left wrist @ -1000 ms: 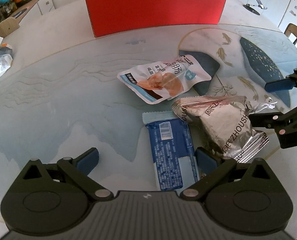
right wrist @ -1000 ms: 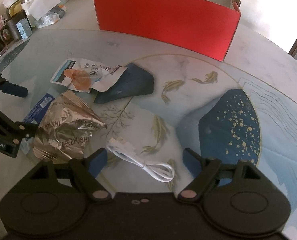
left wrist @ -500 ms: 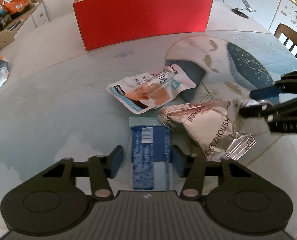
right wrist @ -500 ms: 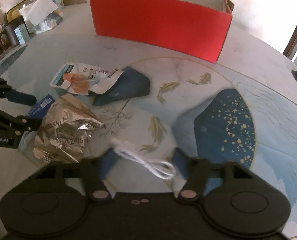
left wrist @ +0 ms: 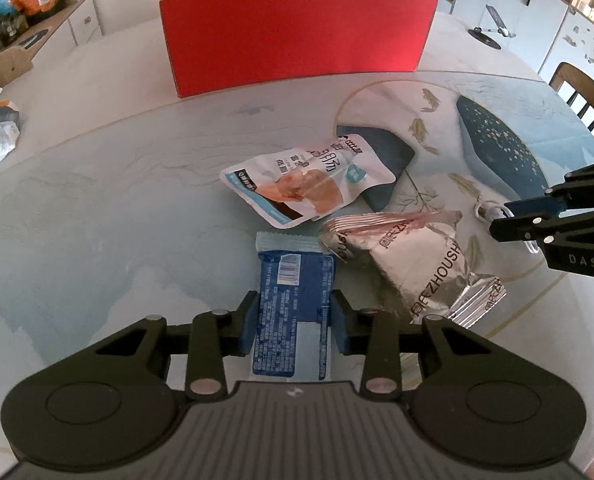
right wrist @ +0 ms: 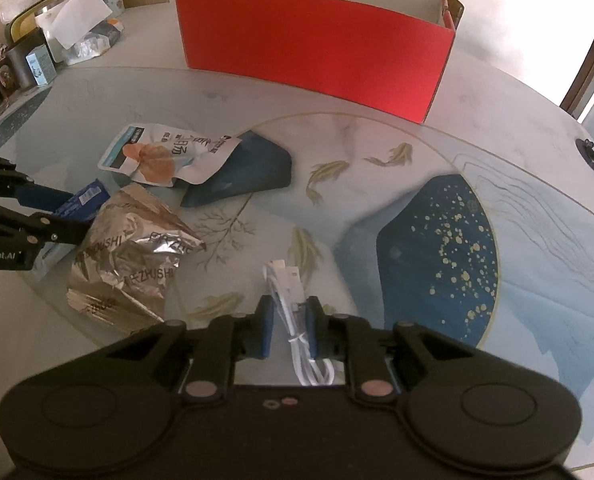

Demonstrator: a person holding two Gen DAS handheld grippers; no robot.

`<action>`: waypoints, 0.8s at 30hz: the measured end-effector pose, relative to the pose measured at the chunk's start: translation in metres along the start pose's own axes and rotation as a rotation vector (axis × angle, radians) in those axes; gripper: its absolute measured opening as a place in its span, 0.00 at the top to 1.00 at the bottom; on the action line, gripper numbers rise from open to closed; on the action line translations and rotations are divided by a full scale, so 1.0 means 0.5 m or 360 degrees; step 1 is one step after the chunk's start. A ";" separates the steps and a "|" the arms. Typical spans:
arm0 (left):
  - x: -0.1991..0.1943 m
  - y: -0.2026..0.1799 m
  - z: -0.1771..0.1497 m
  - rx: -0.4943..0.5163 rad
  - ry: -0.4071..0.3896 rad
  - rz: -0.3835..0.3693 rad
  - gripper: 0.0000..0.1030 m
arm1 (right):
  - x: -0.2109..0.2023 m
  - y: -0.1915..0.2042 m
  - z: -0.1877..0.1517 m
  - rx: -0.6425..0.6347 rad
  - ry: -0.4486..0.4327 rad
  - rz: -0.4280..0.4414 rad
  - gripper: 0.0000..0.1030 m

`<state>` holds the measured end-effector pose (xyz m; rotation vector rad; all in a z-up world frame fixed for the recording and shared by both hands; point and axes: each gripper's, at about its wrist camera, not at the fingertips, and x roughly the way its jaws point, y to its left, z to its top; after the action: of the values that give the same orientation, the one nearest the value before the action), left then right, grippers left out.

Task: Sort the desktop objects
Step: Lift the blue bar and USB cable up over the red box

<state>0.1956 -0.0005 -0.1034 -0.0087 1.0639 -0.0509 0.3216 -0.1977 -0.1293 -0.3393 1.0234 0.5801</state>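
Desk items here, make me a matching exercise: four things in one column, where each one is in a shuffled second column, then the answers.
Things:
1. blue wrapper
2. white cable
3. silver foil bag
4. red box

Places:
A. far end of the table
B. between the right gripper's pads
C. between the two grippers, untouched
D. between the left gripper's closing pads

Pairs: 1-D, 2-B, 3-C, 4-A

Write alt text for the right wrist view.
The right gripper is shut on a white cable lying on a fish-patterned table. To its left sit a silver foil packet and a white snack pouch; a red box stands behind.
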 end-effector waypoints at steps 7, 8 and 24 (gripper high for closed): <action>-0.010 0.014 -0.002 -0.0060 -0.0023 -0.0010 0.66 | -0.009 0.008 0.003 0.0004 -0.0006 0.0007 0.85; -0.013 0.016 -0.002 -0.0070 -0.0029 -0.0015 0.66 | -0.011 0.010 0.005 0.0005 -0.0009 0.0007 0.85; -0.072 0.027 -0.002 -0.0130 -0.0114 -0.0064 0.66 | -0.053 -0.003 0.009 0.0143 -0.0070 0.0067 0.85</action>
<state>0.1780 0.0149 -0.0729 -0.1050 0.9938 -0.0429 0.3151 -0.2045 -0.1040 -0.2253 1.0131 0.5748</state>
